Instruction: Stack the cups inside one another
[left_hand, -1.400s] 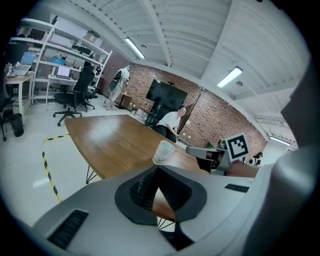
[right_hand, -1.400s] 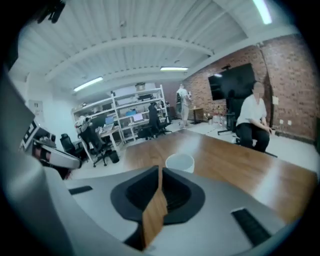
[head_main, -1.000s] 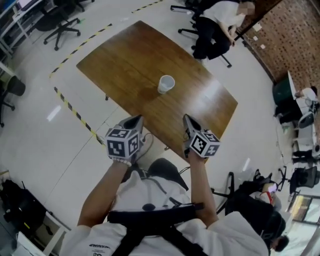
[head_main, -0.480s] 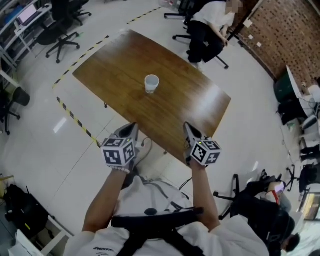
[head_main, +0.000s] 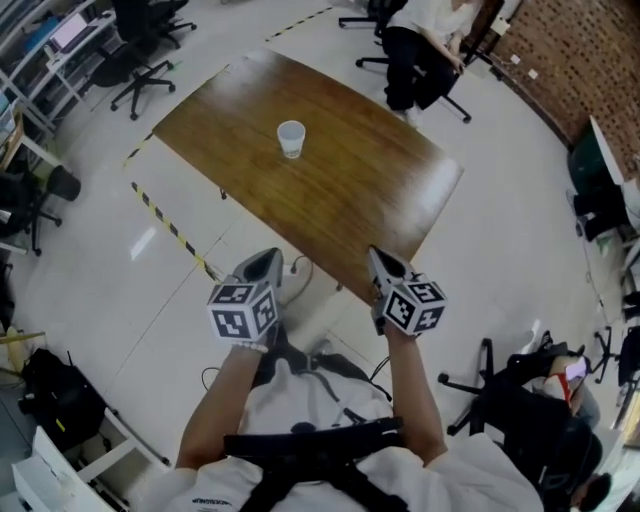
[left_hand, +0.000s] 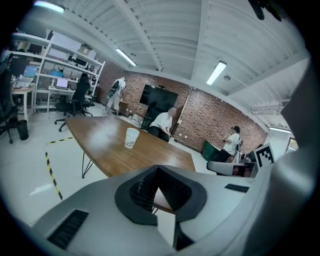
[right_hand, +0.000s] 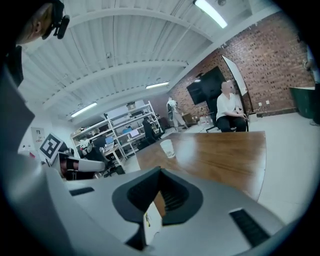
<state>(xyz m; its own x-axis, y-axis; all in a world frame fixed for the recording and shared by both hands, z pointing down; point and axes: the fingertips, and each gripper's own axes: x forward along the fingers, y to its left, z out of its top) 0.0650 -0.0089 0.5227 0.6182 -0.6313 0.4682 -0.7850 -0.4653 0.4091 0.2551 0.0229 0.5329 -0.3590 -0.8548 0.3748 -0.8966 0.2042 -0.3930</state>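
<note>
A white paper cup (head_main: 291, 138) stands upright on the brown wooden table (head_main: 350, 200), towards its far left part; from here it looks like one cup or a nested stack. It also shows small in the left gripper view (left_hand: 132, 137) and the right gripper view (right_hand: 167, 148). My left gripper (head_main: 268, 258) and right gripper (head_main: 378, 255) hang side by side over the floor, short of the table's near edge and far from the cup. Both are shut with nothing held, the left gripper (left_hand: 158, 167) and the right gripper (right_hand: 160, 172) alike.
Black-and-yellow tape (head_main: 165, 220) runs along the floor left of the table. A seated person (head_main: 425, 40) is at the far side. Office chairs (head_main: 140, 50) and shelves stand at the left, more chairs (head_main: 500, 400) at the lower right.
Both grippers and the head view have drawn back from the table. The grippers were over its near edge and now hang over the floor. The cup looks farther off and has not moved on the table.
</note>
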